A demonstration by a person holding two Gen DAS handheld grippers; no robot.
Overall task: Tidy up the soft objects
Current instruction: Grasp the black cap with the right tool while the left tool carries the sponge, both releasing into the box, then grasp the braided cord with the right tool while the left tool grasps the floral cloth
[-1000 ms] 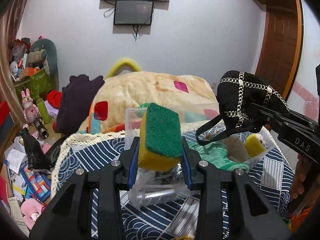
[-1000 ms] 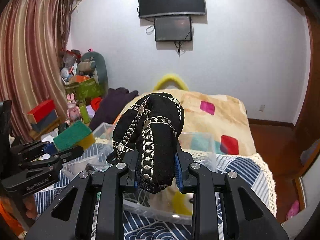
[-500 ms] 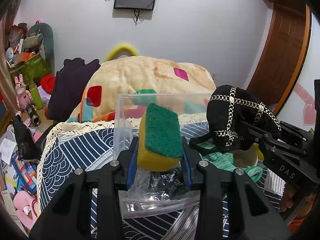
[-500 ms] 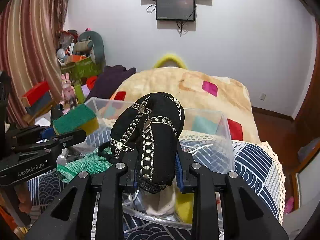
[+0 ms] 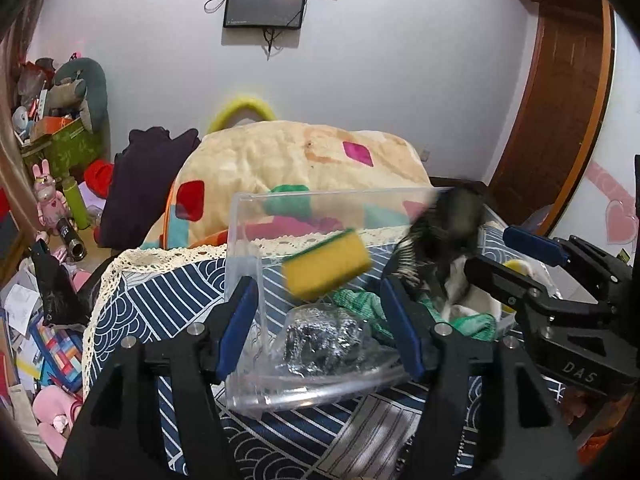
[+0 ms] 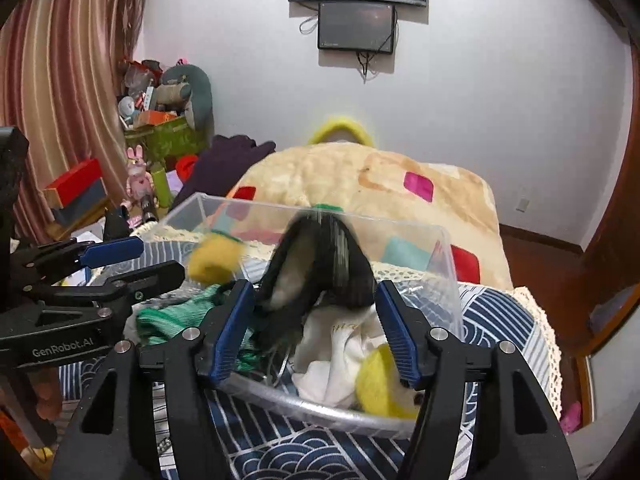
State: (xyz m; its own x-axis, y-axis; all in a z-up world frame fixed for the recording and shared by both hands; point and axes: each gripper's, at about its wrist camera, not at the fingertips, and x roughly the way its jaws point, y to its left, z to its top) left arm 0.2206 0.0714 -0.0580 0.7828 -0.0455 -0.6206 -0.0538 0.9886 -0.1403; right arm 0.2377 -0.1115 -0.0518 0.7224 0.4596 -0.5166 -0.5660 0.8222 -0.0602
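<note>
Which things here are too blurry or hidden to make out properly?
- Black item, right wrist view: motion blur smears its pattern.
- Sponge, both views: blurred in mid-fall.
- Yellow soft thing, right wrist view: partly behind the right claw finger.
- Clear bin floor: covered by contents.

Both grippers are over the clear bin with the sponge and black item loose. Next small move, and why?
Probably lift both grippers straight up, clear of the clear bin. The left gripper and right gripper have jaws opening, pads touching nothing. The sponge and the black chain-trimmed item are blurred, apparently dropping onto the green cloth inside, so neither needs holding.
</note>
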